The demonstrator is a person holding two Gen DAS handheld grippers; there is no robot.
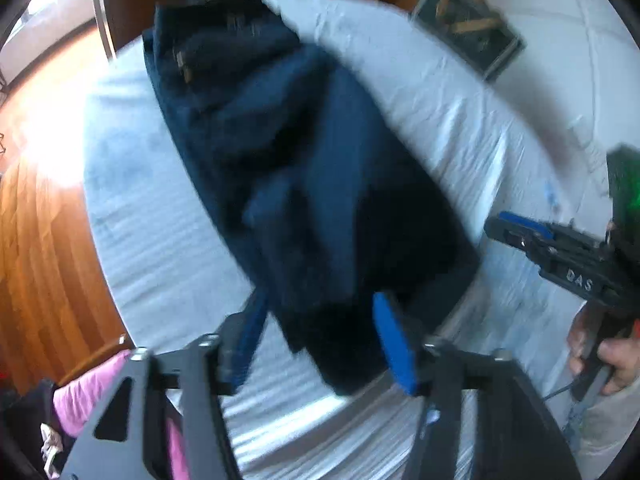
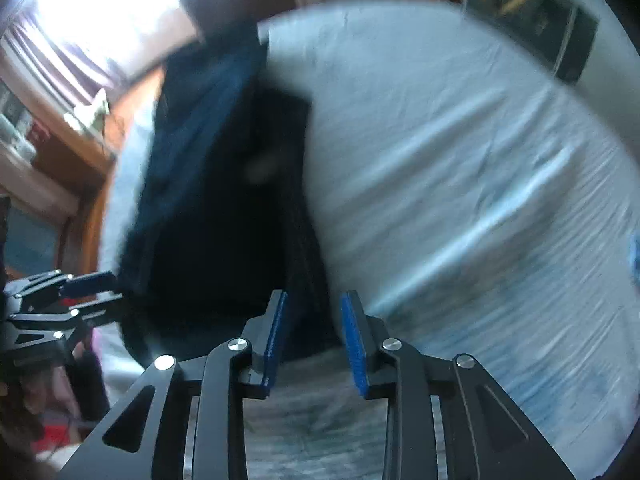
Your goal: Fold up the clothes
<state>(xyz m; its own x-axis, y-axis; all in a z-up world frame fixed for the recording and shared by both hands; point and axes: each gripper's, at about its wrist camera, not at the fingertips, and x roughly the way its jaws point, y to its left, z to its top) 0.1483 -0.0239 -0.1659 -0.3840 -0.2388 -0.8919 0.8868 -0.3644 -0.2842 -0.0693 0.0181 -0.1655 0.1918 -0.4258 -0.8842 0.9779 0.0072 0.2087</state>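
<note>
White bed [image 1: 440, 120] carries dark jeans [image 1: 304, 184], roughly folded lengthwise. Left tongs [image 1: 320, 344] part-open astride near end; right tongs [image 2: 314, 340] narrow, gripping nothing. Next: pinch near end, fold toward waistband.

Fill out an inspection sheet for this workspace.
Surface: bed with a wrinkled white sheet.
Job's things: dark blue jeans heaped on the sheet, partly folded over.
Clutter: framed picture on the far side; pink cloth by the near edge.
Grippers: left gripper jaws apart around the jeans' near end; right gripper jaws apart at the jeans' edge; grip unclear in the blur.
Cables: thin one below the hand.
Surroundings: wooden floor, bright window.
</note>
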